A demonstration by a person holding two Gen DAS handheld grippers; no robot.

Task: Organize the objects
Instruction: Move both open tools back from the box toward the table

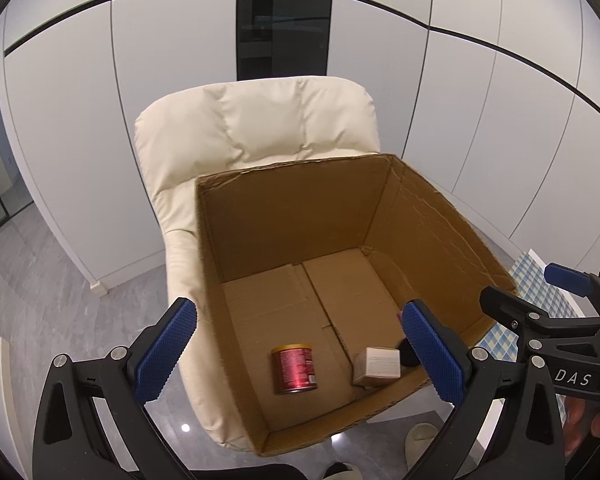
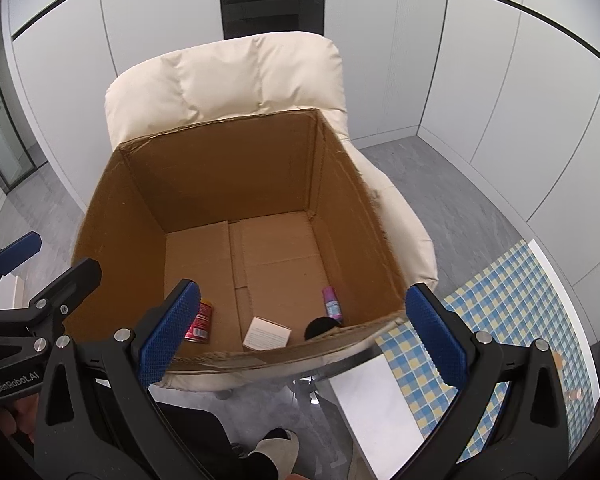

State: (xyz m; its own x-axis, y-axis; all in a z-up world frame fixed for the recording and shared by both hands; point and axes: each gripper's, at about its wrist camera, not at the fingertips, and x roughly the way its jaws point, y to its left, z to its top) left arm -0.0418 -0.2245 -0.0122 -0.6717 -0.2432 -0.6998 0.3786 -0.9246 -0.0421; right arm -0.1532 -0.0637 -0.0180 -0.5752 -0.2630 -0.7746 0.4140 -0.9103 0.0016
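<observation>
Two hand-held grippers are held above an open cardboard box (image 1: 300,216) set on a cream chair (image 1: 256,120).

The left gripper (image 1: 300,354) and right gripper (image 2: 302,338) are both seen spread wide, nothing between their blue pads. Ahead of and below them, a red can (image 1: 294,368), a small white carton (image 2: 266,334) and a pink bottle (image 2: 331,306) lie on the box floor. A checked cloth (image 2: 496,320) lies beside the right gripper.
</observation>
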